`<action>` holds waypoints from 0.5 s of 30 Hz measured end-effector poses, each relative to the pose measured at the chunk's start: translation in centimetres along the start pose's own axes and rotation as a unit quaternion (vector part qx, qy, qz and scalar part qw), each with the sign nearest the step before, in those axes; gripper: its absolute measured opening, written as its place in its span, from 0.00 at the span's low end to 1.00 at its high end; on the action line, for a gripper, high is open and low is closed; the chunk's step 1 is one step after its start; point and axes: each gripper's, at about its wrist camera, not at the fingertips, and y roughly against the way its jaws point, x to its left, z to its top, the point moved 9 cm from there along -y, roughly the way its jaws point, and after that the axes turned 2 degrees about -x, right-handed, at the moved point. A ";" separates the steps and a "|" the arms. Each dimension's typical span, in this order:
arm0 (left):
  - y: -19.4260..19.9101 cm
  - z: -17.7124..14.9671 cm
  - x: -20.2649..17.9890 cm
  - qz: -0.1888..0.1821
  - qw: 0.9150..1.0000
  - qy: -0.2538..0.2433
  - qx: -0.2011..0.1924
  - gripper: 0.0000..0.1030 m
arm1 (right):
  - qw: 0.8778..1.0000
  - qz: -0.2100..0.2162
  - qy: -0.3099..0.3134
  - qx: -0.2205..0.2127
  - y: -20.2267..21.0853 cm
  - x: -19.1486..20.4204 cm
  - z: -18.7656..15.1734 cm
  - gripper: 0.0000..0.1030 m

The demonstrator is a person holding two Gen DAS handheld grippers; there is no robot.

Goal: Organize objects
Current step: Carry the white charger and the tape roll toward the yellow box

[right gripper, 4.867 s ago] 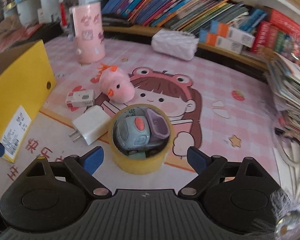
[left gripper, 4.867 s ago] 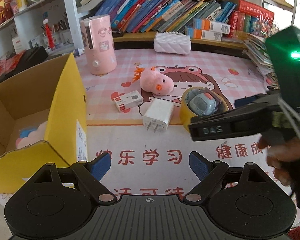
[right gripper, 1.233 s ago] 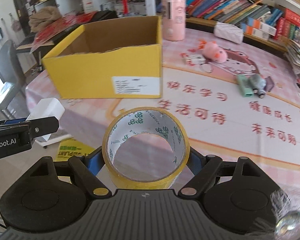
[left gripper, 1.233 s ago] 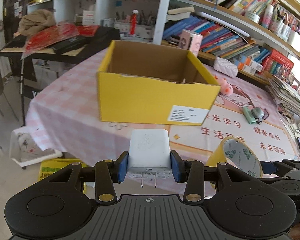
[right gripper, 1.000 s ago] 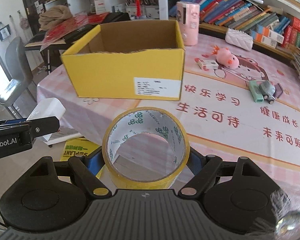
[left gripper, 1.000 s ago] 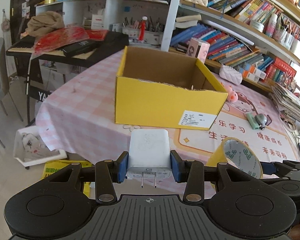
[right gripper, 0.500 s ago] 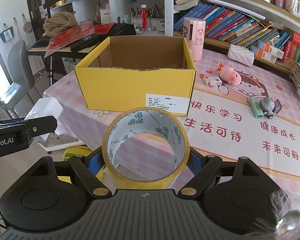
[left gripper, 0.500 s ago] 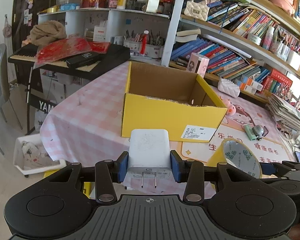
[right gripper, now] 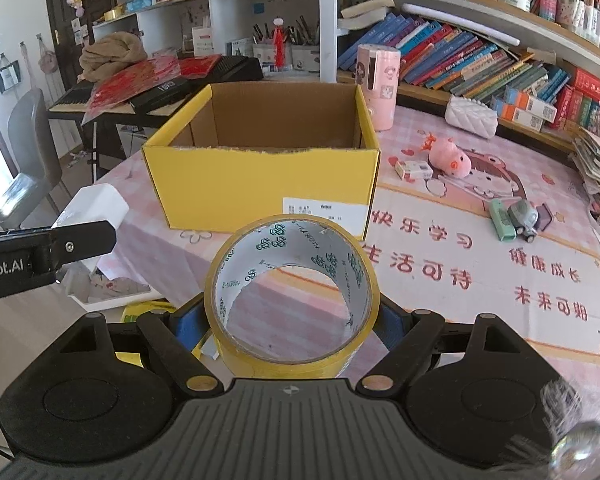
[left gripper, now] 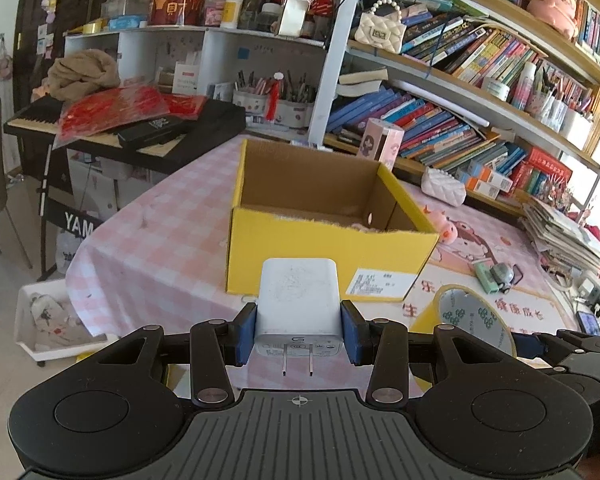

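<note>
In my left gripper (left gripper: 299, 338) I have the white USB wall charger (left gripper: 299, 300) pinched between the blue pads, jaws drawn in narrow against its flat sides, prongs pointing back toward me; I judge that grip suits it, since the smooth parallel faces give the pads something square to press on and the body stands upright, ready to drop. It hangs in the air short of the table edge, with the pink checked tablecloth (left gripper: 160, 236) and the floor below it. Ahead sits the yellow cardboard box (left gripper: 328, 256), open at the top, its near wall torn ragged along the rim, which I take as the place these things are meant to go. Next, my right gripper (right gripper: 291, 322) has the roll of yellow packing tape (right gripper: 292, 292) clamped across its outer face, jaws spread wide because the roll is wide, its hole facing forward so I look through it at the table. It too hangs short of the box, near the front of the table. Farther right on the cartoon mat (right gripper: 480, 272), well apart from the box, lie the pink plush pig (right gripper: 450, 162), a small white and red box (right gripper: 414, 169) beside it, and a green eraser-like block touching a grey toy car (right gripper: 522, 216); those, I judge, are not yet put away.
</note>
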 end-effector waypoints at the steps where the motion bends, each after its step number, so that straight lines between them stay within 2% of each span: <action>1: -0.1 0.4 0.0 -0.001 1.000 0.001 -0.003 0.40 | 1.000 0.001 0.003 -0.005 0.0 0.0 0.3 0.80; 6: -1.2 3.0 -0.1 0.000 1.000 0.002 -0.023 0.40 | 0.999 0.002 0.018 -0.040 -0.1 -0.3 2.9 0.80; 10: -2.4 5.3 -0.3 0.007 0.999 -0.004 -0.042 0.40 | 0.997 0.001 0.022 -0.074 -1.1 -1.0 6.4 0.80; 15: -5.8 8.0 -0.9 0.015 0.999 -0.009 -0.049 0.40 | 0.995 -0.001 0.026 -0.099 -3.3 -2.4 11.1 0.79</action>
